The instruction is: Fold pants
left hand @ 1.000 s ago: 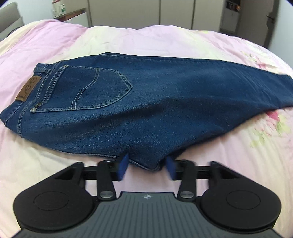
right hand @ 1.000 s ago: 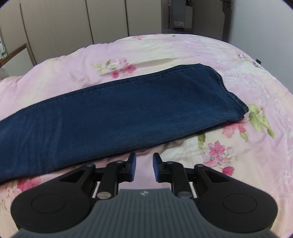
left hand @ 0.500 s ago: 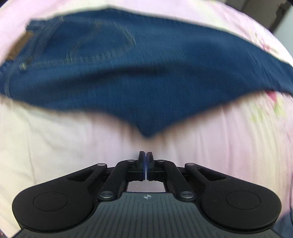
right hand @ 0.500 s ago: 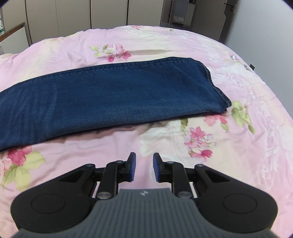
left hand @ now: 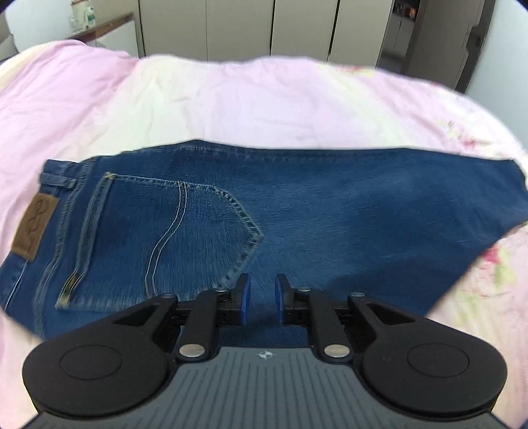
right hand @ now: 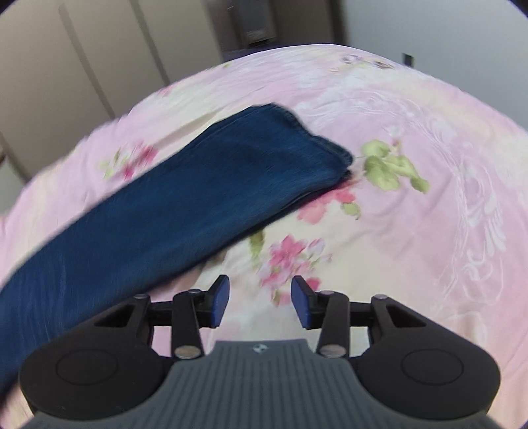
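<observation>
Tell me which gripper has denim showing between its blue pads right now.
The left gripper: blue denim jeans fill the gap between its pads, jaws slightly open. The right gripper frames only the pink floral bedspread.

A pair of blue jeans point(left hand: 297, 211) is seen laid flat across a pink bedspread point(left hand: 231, 105), with the waistband at the left and the legs running off to the right. A back pocket point(left hand: 171, 234) and a brown leather patch point(left hand: 33, 227) are shown facing up near the waistband. The left gripper point(left hand: 262, 297) is held over the near part of the denim; its blue pads point(left hand: 245, 298) are parted by a narrow gap, having just been opening, and nothing is pinched between them. Pale wardrobe doors point(left hand: 237, 29) are visible beyond the bed.
</observation>
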{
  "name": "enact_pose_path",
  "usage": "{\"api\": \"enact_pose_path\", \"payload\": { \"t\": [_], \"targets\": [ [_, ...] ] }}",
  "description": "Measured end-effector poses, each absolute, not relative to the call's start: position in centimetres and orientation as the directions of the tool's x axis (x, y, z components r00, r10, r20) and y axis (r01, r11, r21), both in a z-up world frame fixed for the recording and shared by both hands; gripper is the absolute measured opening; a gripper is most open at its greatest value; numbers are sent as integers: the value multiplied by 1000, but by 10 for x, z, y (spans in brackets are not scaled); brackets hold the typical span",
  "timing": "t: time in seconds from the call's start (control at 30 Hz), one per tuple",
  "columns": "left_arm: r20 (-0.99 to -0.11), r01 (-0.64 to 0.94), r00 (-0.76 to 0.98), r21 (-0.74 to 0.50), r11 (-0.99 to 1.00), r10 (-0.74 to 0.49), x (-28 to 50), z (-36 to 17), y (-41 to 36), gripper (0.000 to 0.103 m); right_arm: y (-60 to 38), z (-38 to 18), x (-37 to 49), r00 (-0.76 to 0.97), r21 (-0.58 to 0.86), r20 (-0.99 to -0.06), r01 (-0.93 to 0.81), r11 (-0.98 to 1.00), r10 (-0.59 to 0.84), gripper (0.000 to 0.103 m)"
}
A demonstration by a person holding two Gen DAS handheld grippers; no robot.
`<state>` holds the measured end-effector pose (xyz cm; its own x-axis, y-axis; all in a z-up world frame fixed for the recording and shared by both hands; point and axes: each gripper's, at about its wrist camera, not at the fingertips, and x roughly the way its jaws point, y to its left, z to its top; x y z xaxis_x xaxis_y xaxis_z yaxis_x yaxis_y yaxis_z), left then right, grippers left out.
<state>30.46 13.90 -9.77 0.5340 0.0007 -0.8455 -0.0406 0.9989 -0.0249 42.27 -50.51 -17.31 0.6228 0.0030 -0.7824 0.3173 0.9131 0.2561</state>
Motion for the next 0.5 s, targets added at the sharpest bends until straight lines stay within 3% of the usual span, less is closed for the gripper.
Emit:
{"api": "enact_pose_path", "payload": {
  "t": [0.2,0.33,0.4,0.5],
  "targets": [
    [-861,-116,469,158,981,194,356,-130,158,11,-554,-184,445,679,406,-734,455,792,-14,39],
    [-796,-152,497,313,938,346,375,-122,153,11,-579,-197,462,700,459,-713,501,734,-32,39],
    [-780,-113,526,330,937,338,383,-113,140,15,-589,-205,471,708,488,-706,515,705,-29,39],
    [-787,-47,567,263,964,242,391,-98,118,16,-600,-220,486,708,519,-706,529,671,-12,39]
  ]
}}
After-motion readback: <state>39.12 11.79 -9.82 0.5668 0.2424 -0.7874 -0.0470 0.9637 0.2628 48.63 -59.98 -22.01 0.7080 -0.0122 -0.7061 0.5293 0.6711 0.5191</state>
